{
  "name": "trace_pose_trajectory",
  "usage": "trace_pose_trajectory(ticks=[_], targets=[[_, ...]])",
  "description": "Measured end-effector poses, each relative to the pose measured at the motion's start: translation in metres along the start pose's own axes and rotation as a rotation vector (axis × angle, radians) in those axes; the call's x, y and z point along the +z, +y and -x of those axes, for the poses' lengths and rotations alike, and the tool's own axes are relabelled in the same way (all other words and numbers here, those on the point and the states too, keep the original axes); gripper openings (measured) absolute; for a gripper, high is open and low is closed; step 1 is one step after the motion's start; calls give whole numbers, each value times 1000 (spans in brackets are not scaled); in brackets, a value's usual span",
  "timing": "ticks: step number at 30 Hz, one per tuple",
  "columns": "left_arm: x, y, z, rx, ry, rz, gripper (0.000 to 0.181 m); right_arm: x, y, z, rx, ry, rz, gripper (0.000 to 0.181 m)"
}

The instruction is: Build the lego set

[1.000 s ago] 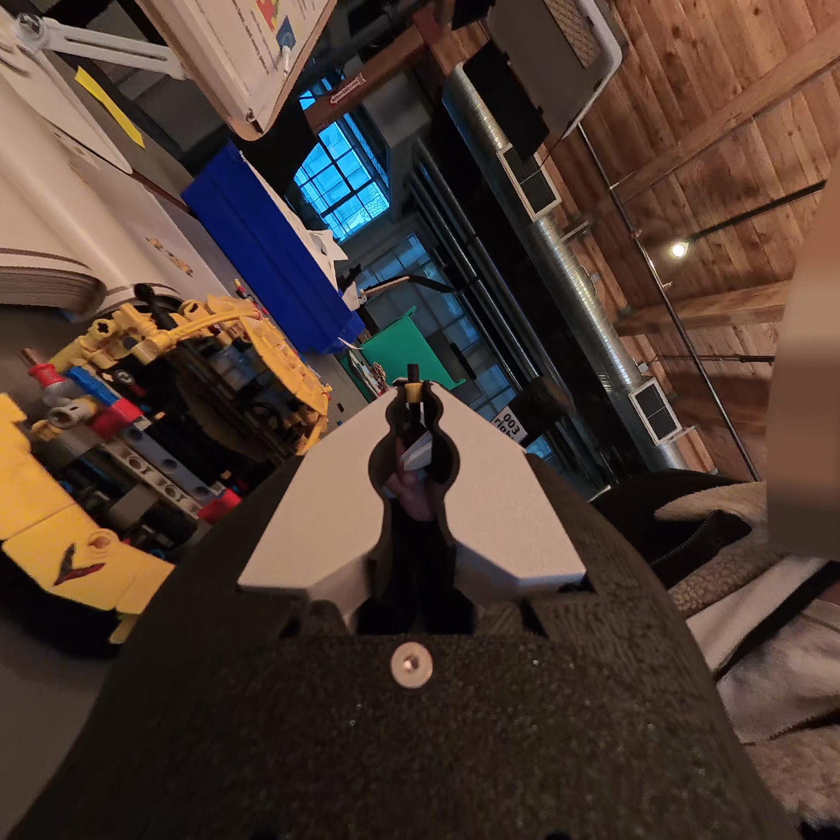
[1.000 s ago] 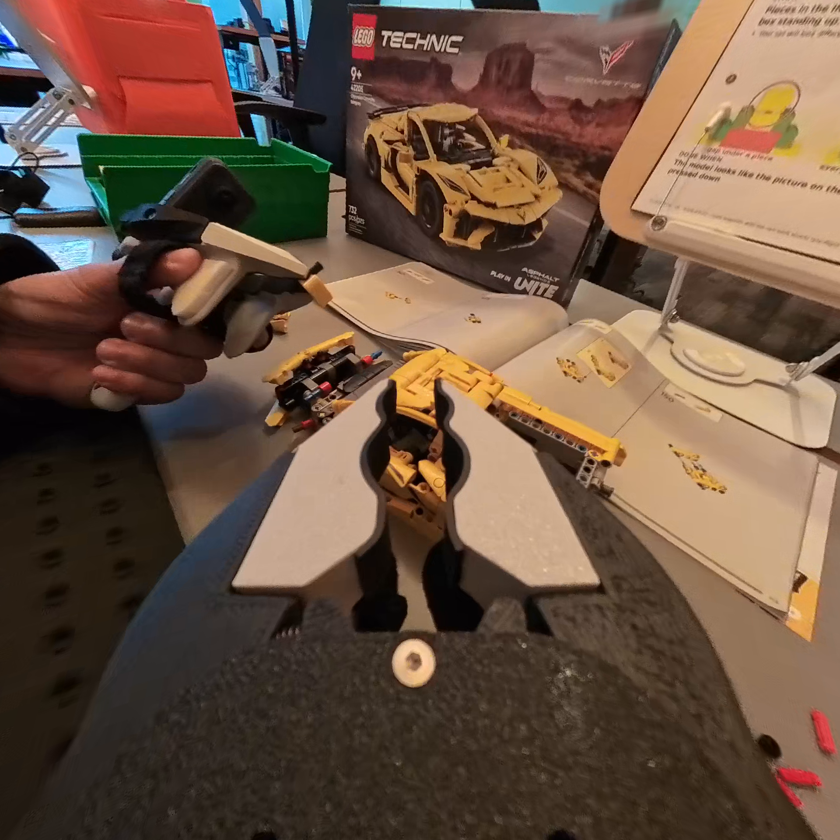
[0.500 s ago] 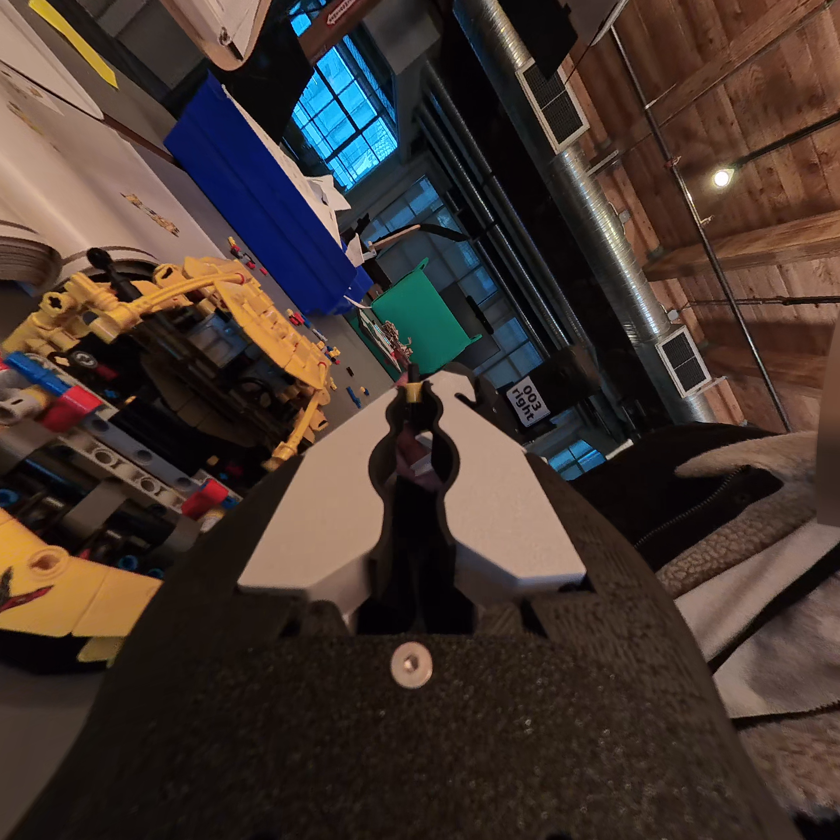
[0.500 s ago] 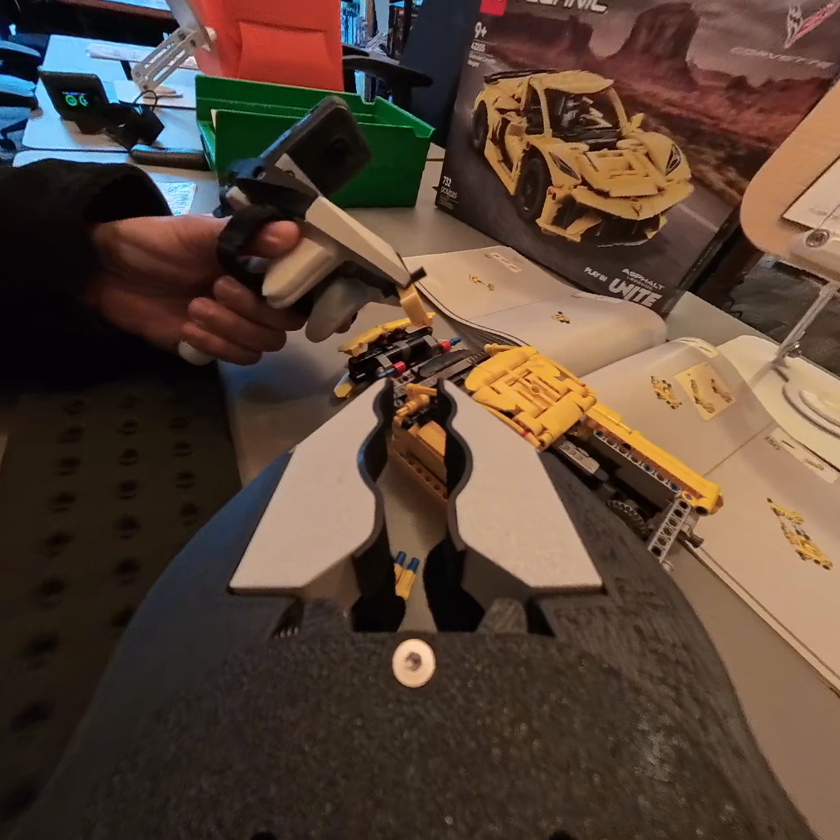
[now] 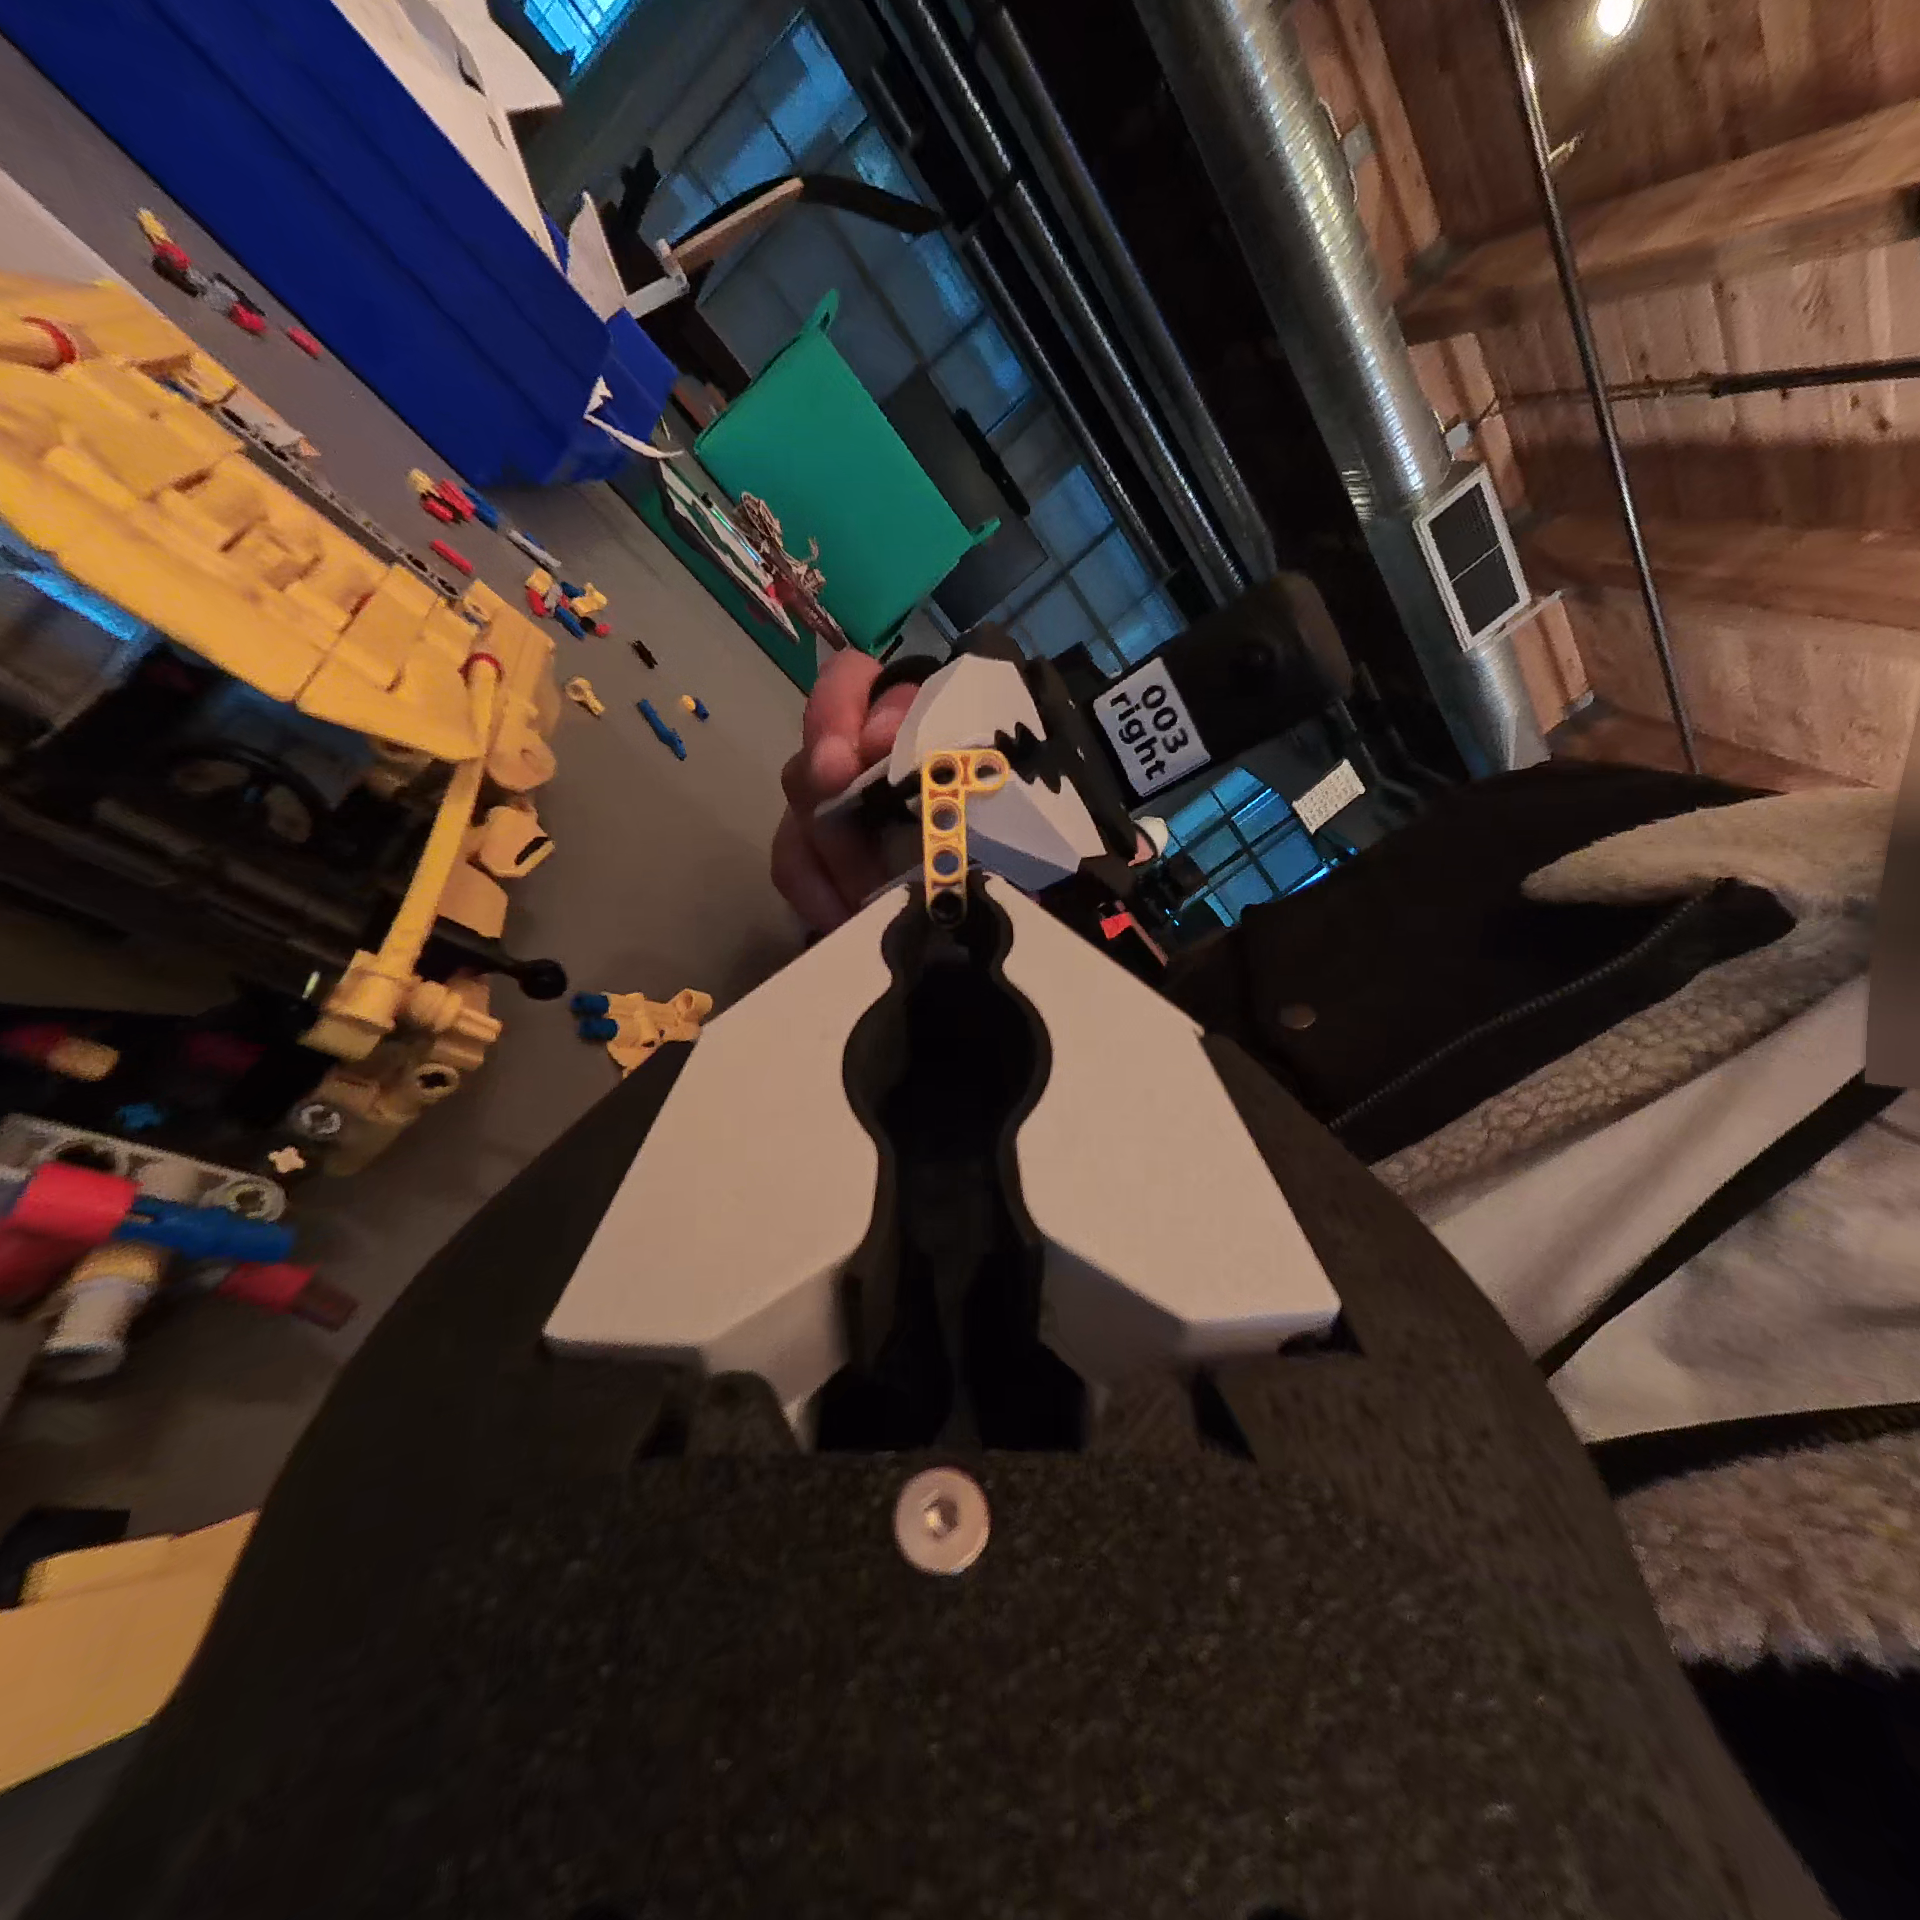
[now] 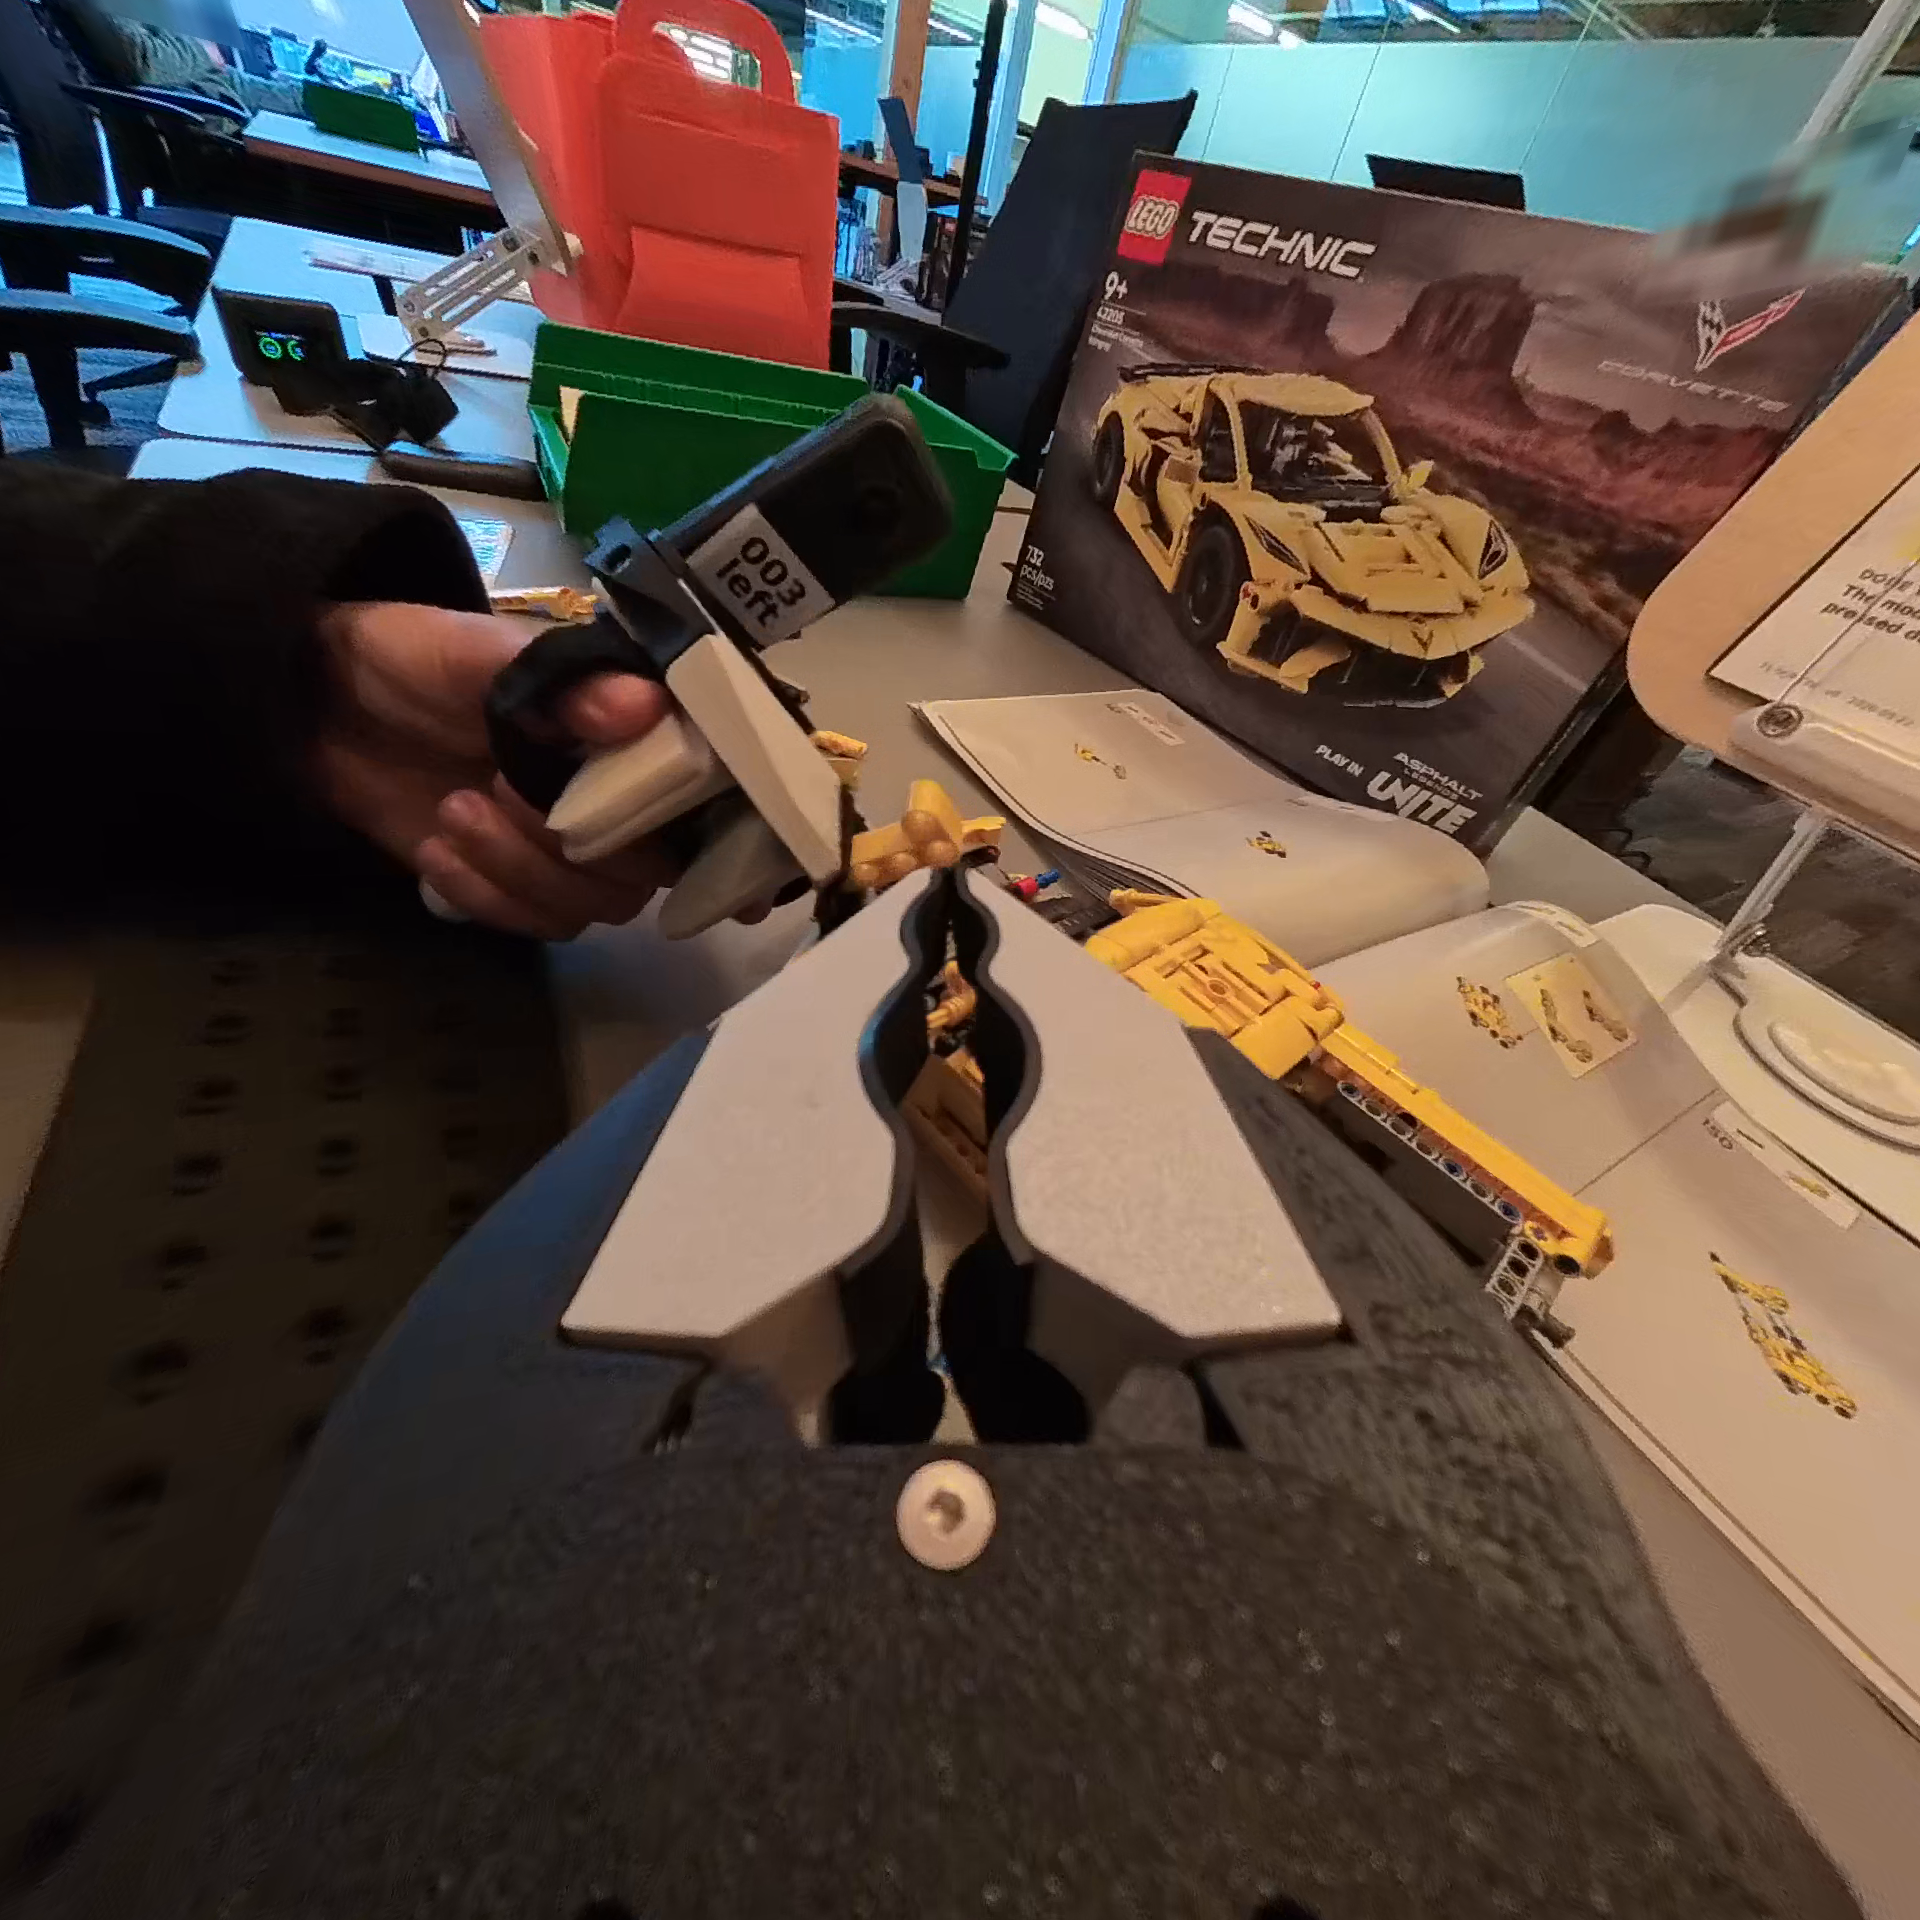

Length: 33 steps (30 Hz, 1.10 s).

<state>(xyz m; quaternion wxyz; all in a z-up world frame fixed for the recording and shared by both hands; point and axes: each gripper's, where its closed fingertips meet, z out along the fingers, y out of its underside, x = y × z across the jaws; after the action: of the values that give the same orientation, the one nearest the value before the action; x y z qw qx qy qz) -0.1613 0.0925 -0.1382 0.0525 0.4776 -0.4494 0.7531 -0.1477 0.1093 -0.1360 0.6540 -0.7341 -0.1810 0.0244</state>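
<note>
Yellow L-beam (image 5: 948,821) in left hand-held gripper (image 5: 948,906)

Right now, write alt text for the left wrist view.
The left tool is shut on a yellow L-shaped piece, held up before the right tool. A half-built yellow car and loose pieces lie on the grey table.

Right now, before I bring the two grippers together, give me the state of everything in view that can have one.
left gripper: shut on yellow L-shaped beam, held upright above the table
right gripper: tips nearly closed, nothing seen between them
yellow car model: partly built, lying on the table
instruction booklet: open
lego box: standing upright
green bin: open-topped, contents hidden
</note>
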Motion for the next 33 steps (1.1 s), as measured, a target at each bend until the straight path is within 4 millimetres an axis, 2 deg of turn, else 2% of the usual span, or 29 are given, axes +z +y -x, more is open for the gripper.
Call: trace_pose_trajectory(ticks=[5, 9, 12, 23, 27, 30, 33], targets=[[-5, -6, 6, 3, -41, -34, 7, 0, -1, 6, 57, -46, -10, 11], [2, 4, 7, 166, -139, 57, 7, -1, -6, 5, 251, -135, -41, 26], [6, 10, 5, 282, -181, 103, 7, -6, -11, 7, 330, -204, -75, 13], [6, 9, 10, 312, -218, 112, 7, -4, -8, 8, 294, -190, -54, 7], [0, 3, 15, 288, -244, 80, 7, -1, -4, 9, 227, -157, -28, 21], [2, 5, 14, 298, -239, 93, 7, -1, -1, 4, 147, -98, -8, 8], [0, 4, 15, 298, -248, 83, 7, -1, 0, 5, 95, -84, 1, 8]])
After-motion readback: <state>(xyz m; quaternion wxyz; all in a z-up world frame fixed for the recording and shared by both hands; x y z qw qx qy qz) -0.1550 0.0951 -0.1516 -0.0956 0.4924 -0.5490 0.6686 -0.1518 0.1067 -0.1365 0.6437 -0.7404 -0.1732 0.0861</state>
